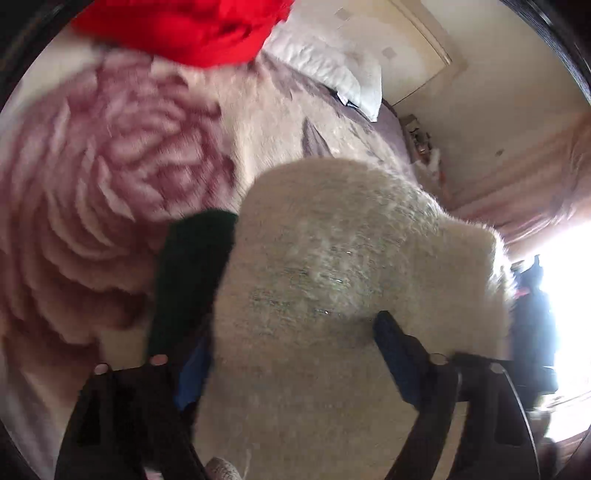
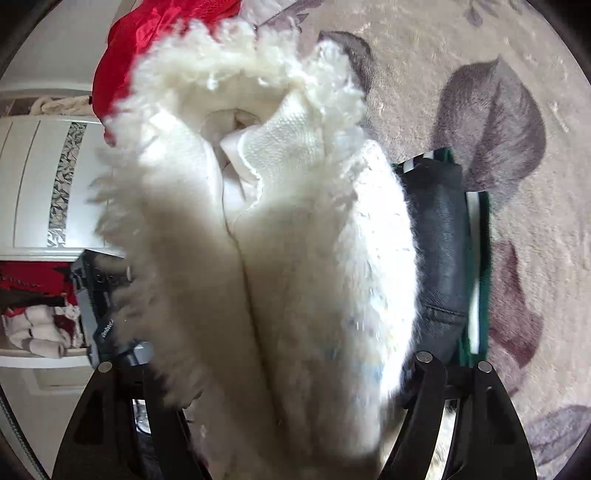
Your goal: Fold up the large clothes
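Standing wide, the left claw point(image 1: 291, 339) has the cream fluffy coat point(image 1: 354, 273) bulging between its fingers, though whether the pads press it is unclear; the right claw point(image 2: 280, 362) likewise straddles the coat's open collar end. Just beside the coat lies a dark green garment point(image 2: 443, 258), a red garment point(image 1: 192, 26) farther off, all on the floral blanket point(image 1: 92, 166) covering the bed.

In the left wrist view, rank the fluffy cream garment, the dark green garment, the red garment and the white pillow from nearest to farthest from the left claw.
From the left claw:
1. Fluffy cream garment, between the fingers.
2. Dark green garment, just outside the left finger.
3. Red garment and white pillow, both far up the bed, red at top left, pillow at top right; too close to call.
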Motion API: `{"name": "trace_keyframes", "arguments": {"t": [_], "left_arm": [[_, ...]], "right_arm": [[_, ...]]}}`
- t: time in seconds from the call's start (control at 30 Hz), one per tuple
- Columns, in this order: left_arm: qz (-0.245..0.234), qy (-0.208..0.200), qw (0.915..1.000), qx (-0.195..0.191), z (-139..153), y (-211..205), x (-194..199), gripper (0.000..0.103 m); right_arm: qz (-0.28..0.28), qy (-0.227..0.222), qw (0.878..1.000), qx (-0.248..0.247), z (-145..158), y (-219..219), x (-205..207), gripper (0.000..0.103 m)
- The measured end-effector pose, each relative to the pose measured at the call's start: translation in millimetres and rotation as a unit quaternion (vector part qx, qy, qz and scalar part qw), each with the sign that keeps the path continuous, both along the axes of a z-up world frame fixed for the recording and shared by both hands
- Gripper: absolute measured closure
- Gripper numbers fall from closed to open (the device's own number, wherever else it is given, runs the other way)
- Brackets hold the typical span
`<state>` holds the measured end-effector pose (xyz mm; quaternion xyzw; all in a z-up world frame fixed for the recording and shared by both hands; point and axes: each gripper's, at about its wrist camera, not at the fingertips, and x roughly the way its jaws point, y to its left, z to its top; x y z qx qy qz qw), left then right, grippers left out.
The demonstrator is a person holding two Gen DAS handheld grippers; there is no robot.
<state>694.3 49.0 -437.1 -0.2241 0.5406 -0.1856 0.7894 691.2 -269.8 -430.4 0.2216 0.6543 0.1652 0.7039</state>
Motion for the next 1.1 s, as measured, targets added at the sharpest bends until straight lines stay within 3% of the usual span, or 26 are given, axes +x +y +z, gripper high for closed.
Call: {"name": "trace_keyframes", "arguments": {"t": [0.07,0.13,0.2,0.33,0.5,0.53,0.73,1.1], "left_arm": [[-0.008,-0.035,0.9959,0.084,18,-11,-16,0.006],[-0.015,-0.066,0.9874,0.143,32,-21,-37,0.006],[-0.015,-0.089,0.981,0.172,44,-27,-61,0.006],[-0.015,-0.107,0.9757,0.19,66,-30,-111,0.006],[-0.005,-0.12,0.9748,0.188,110,-26,-165,0.005],[-0.003,-0.125,0.9735,0.192,120,-25,-176,0.005],[0.006,-0.153,0.9664,0.207,185,-20,-240,0.005],[0.047,-0.201,0.9575,0.201,321,7,-373,0.005]], "right_arm": [[0.004,-0.049,0.996,-0.081,30,11,-31,0.016],[0.001,-0.095,0.982,-0.166,53,19,-51,0.014],[-0.01,-0.133,0.956,-0.26,72,29,-79,0.007],[-0.034,-0.17,0.919,-0.354,108,25,-128,0.003],[-0.072,-0.178,0.898,-0.397,158,21,-196,0.002],[-0.076,-0.18,0.895,-0.401,179,27,-213,0.002],[-0.105,-0.206,0.887,-0.399,270,31,-289,0.002],[-0.112,-0.275,0.868,-0.397,443,58,-444,0.002]]}}
